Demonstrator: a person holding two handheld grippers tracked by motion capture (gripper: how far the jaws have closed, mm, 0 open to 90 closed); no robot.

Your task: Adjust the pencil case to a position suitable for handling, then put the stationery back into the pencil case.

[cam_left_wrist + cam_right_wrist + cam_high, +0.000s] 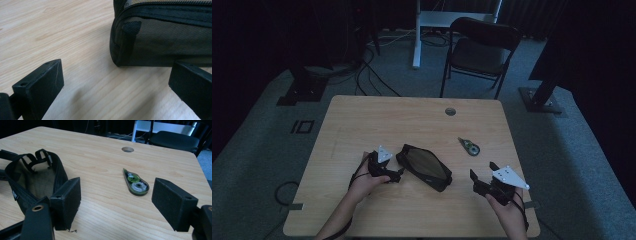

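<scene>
A dark zip pouch (424, 167) lies open near the middle of the wooden table (377, 117). My left gripper (396, 175) sits low on the table at the pouch's left end, jaws open and empty; its own view shows the pouch's corner (160, 40) just ahead of the jaws. My right gripper (482, 179) stands open to the right of the pouch, nothing between its fingers. A green correction tape dispenser (470, 146) lies beyond it, and in the right gripper view the dispenser (136, 183) sits between the jaws, farther off, with the open pouch (37, 180) at the left.
A round cable hole (450, 111) is in the table's far side. A black folding chair (482, 50) and a white desk leg (416, 35) stand beyond the table. Cables run over the floor at the back left.
</scene>
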